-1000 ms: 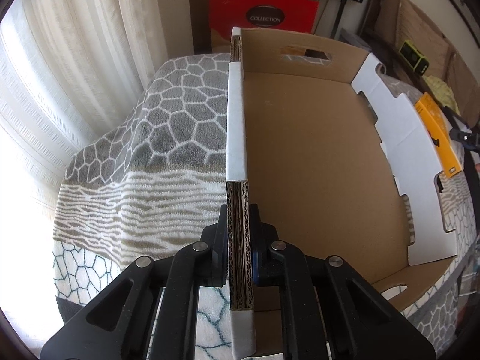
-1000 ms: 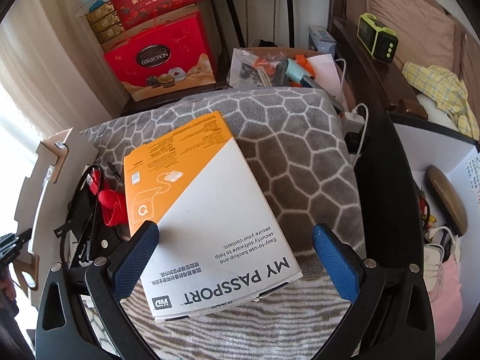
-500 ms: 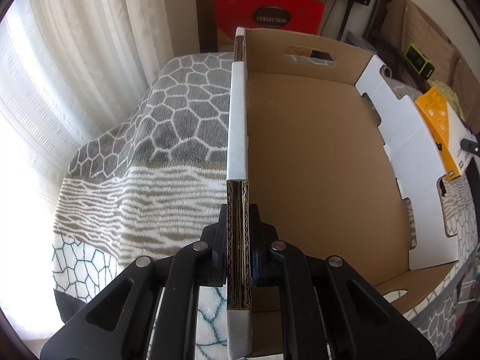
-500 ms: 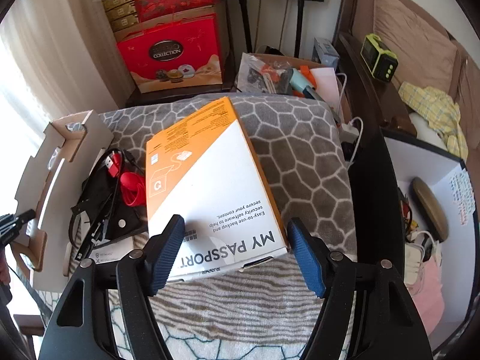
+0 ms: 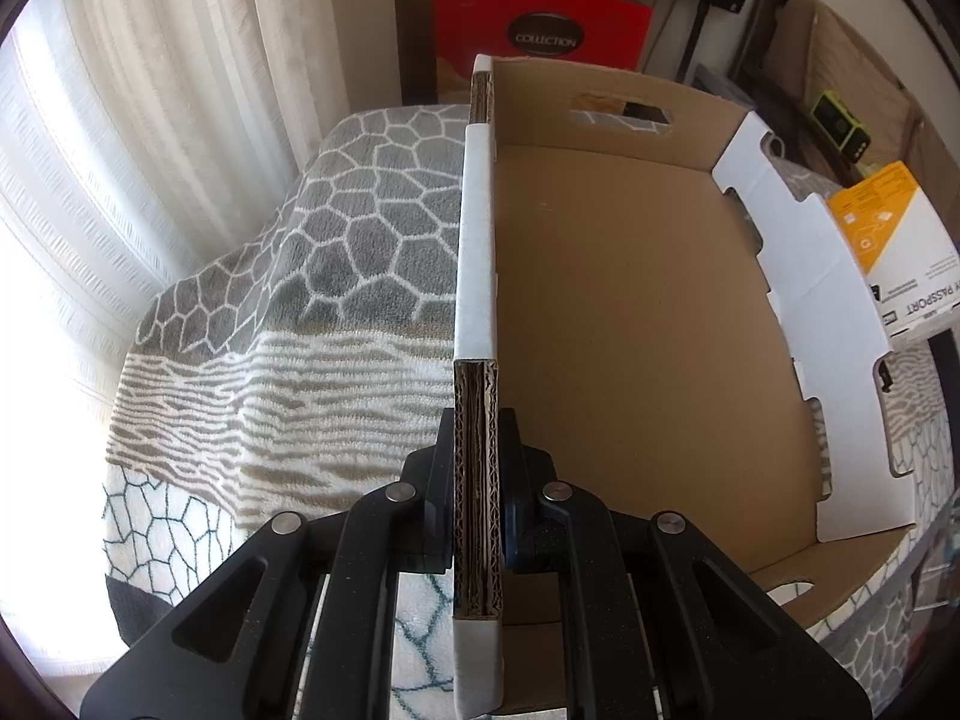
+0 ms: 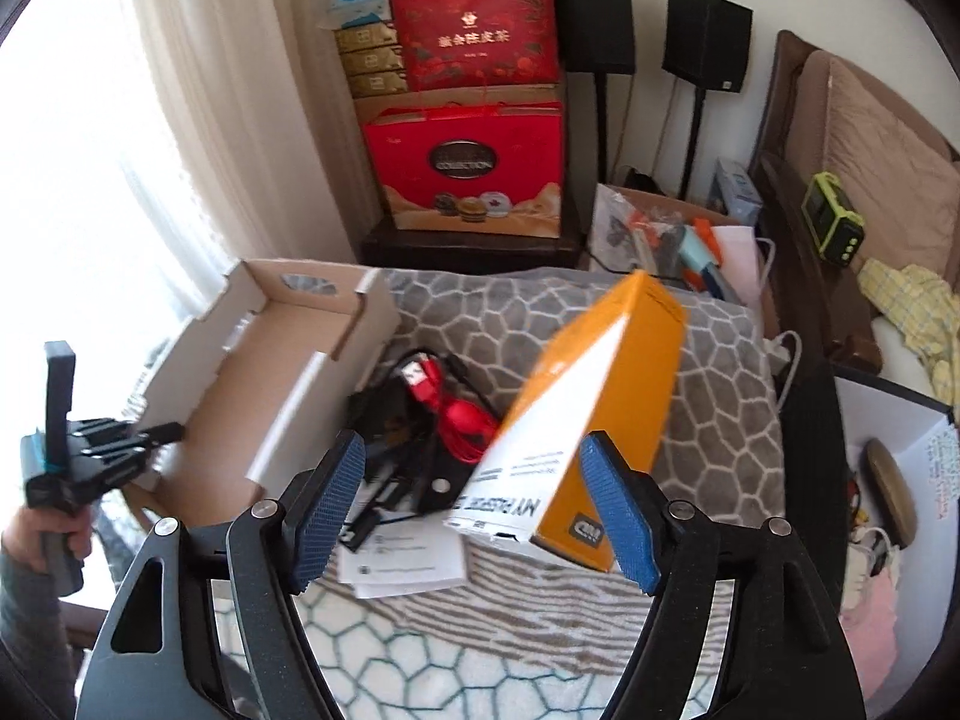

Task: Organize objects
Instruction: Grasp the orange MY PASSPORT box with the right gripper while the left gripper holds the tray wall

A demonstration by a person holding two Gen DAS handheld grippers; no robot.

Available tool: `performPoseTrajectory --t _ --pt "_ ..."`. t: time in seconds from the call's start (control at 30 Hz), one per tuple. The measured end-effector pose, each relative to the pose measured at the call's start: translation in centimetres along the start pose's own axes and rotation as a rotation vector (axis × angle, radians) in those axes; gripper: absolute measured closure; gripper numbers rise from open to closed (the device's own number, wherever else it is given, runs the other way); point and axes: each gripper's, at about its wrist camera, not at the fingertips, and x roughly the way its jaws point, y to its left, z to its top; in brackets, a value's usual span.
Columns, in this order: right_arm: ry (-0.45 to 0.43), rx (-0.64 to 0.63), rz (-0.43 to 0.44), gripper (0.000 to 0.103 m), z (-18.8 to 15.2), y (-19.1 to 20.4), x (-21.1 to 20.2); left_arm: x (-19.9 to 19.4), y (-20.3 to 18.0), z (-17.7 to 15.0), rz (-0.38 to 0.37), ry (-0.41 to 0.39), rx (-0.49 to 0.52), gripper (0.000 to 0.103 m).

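My left gripper [image 5: 477, 516] is shut on the near side wall of an open, empty cardboard box [image 5: 630, 324] that rests on a grey patterned blanket [image 5: 312, 276]. The box [image 6: 282, 354] and left gripper [image 6: 162, 433] also show in the right wrist view. My right gripper [image 6: 474, 510] is wide apart around the near end of an orange and white "My Passport" box [image 6: 576, 414], which is tilted up on its edge. The right pad [image 6: 618, 516] touches it; the left pad [image 6: 327, 510] stands clear. The same box shows in the left wrist view [image 5: 900, 252].
A tangle of black and red cables [image 6: 432, 414] and white leaflets [image 6: 402, 564] lie on the blanket between the two boxes. Red gift boxes [image 6: 468, 168], speakers [image 6: 708, 36] and a cluttered carton [image 6: 672, 234] stand behind. A curtain [image 5: 150, 120] hangs at left.
The right gripper has pulled back and up, and the Passport box has tipped from lying flat onto its edge. The left gripper keeps its hold on the cardboard box wall.
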Motion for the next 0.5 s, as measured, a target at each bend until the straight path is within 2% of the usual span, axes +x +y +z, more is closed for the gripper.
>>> performPoseTrajectory --t 0.13,0.2,0.33,0.5 --pt "0.029 0.08 0.116 0.028 0.5 -0.7 0.5 0.0 0.0 0.0 0.001 -0.002 0.0 0.093" --pt "0.05 0.106 0.128 0.029 0.6 -1.2 1.2 0.0 0.0 0.0 -0.001 -0.001 -0.002 0.093" --pt "0.025 0.142 0.079 0.031 0.1 -2.6 0.2 0.0 0.0 0.0 -0.004 -0.001 -0.006 0.093" --pt "0.019 0.153 -0.065 0.027 -0.9 -5.0 -1.3 0.0 0.0 0.1 -0.005 -0.001 0.0 0.093"
